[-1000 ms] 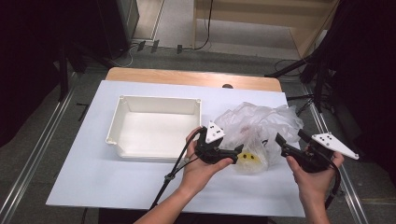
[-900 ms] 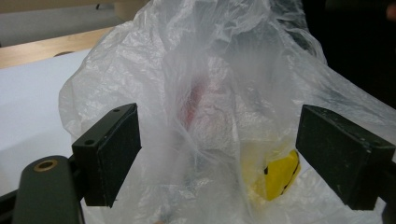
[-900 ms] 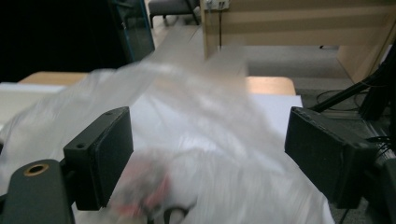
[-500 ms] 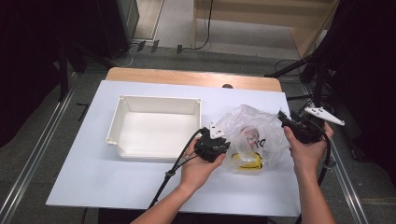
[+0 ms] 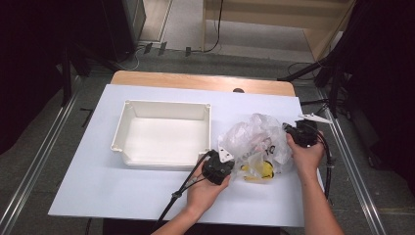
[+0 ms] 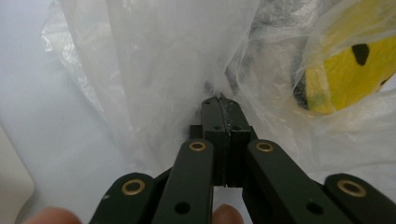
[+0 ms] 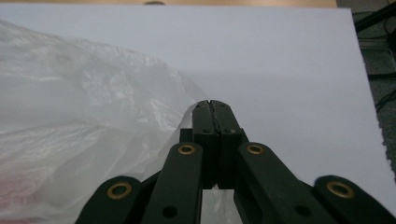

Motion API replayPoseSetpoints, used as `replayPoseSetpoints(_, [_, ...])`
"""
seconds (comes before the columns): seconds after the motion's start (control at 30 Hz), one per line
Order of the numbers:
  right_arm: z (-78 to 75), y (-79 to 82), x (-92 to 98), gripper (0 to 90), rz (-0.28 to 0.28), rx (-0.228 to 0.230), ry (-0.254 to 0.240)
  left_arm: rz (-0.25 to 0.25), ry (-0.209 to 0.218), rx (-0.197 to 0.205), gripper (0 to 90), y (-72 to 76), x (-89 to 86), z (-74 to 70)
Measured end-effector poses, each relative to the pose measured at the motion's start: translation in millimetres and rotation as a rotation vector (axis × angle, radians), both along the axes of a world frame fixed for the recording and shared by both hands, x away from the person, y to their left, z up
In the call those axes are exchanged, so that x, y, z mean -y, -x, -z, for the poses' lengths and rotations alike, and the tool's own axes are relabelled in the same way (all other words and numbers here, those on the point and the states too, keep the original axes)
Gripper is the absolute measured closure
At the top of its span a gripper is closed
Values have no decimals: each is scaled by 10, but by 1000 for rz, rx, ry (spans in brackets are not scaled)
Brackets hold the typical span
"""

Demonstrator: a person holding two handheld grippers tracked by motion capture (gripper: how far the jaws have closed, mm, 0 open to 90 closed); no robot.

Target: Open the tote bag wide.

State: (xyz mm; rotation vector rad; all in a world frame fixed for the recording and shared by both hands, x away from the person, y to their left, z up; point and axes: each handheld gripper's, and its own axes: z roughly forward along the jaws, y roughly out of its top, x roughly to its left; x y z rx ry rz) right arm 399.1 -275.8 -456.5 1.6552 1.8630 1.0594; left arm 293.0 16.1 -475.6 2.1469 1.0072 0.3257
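A crumpled clear plastic bag [image 5: 257, 139] lies on the white tabletop [image 5: 122, 196], with a yellow object [image 5: 262, 170] marked in black inside it. My left gripper [image 5: 233, 166] is at the bag's near-left side; its jaws have just been closing and are shut on the film [image 6: 219, 99]. In the left gripper view the yellow object [image 6: 348, 70] shows through the plastic at the upper right. My right gripper [image 5: 288, 131] is at the bag's right edge; its jaws have also just closed, pinching a fold of film [image 7: 211, 103].
An empty white rectangular tray [image 5: 161, 160] stands left of the bag, close to the left gripper. A wooden strip [image 5: 195, 81] runs along the table's far edge. Black cables trail from both grippers toward the near edge. Metal rails flank the table.
Both grippers have come down to the bag and gone from open to shut on its film. The right hand moved left, in from the table's right side. The bag has flattened and shifted.
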Motion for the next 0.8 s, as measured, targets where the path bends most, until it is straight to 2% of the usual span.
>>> replayPoseSetpoints(0.1, [133, -21, 16, 900, 21, -32, -4, -8, 3, 0, 900, 8, -5, 1])
replayPoseSetpoints(0.2, [267, -24, 36, 900, 28, -65, 11, -3, 7, 0, 900, 14, -21, 5])
replayPoseSetpoints(0.3, [297, 4, 58, 880, 30, -62, -8, 11, 26, 7, 900, 34, -31, 8])
replayPoseSetpoints(0.4, [236, 50, 69, 726, 29, -21, -14, 32, 68, 27, 814, 66, -44, -58])
replayPoseSetpoints(0.5, [112, 132, 95, 607, 18, 38, -46, 50, 106, 58, 769, 99, -59, -189])
replayPoseSetpoints(0.6, [-56, 248, 120, 528, 17, 96, -79, 63, 141, 81, 667, 106, -76, -325])
replayPoseSetpoints(0.67, [-171, 336, 139, 485, 6, 134, -101, 50, 153, 106, 575, 118, -92, -415])
replayPoseSetpoints(0.73, [-276, 429, 143, 439, -7, 157, -102, 46, 192, 122, 494, 128, -118, -499])
replayPoseSetpoints(0.8, [-366, 523, 148, 414, -23, 184, -108, 35, 210, 147, 417, 147, -137, -578])
